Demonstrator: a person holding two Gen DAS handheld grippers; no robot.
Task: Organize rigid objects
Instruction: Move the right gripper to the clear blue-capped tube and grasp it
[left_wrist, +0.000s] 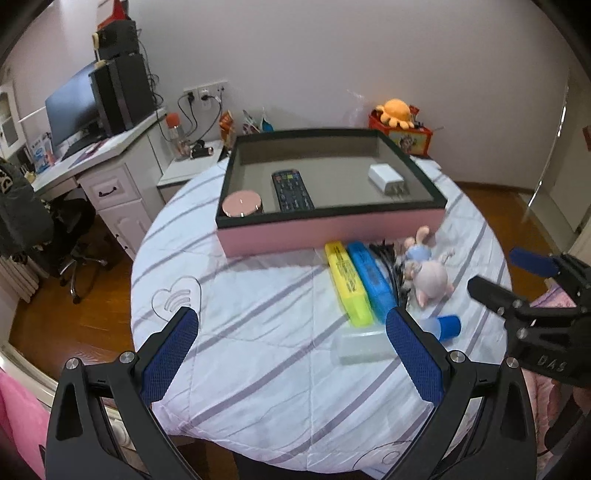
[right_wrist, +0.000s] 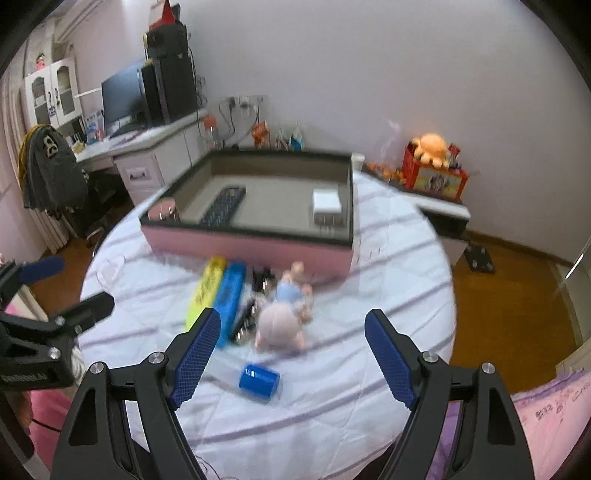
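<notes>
A pink box (left_wrist: 332, 229) with a dark rim stands on the round table (left_wrist: 240, 295). It holds a black remote (left_wrist: 291, 190), a white charger (left_wrist: 386, 178) and a pink round case (left_wrist: 242, 204). In front of it lie a yellow case (left_wrist: 349, 282), a blue case (left_wrist: 371, 280), black cables (left_wrist: 389, 254), a plush toy (left_wrist: 428, 271) and a clear bottle with a blue cap (left_wrist: 448, 326). My left gripper (left_wrist: 291, 325) is open and empty above the table's near side. My right gripper (right_wrist: 291, 328) is open and empty above the plush toy (right_wrist: 280, 321) and blue cap (right_wrist: 258, 382).
A white desk (left_wrist: 110, 162) with a monitor and a computer tower stands at the left, with an office chair beside it. A red toy box (left_wrist: 404, 133) with an orange plush stands behind the table. Wooden floor surrounds the table.
</notes>
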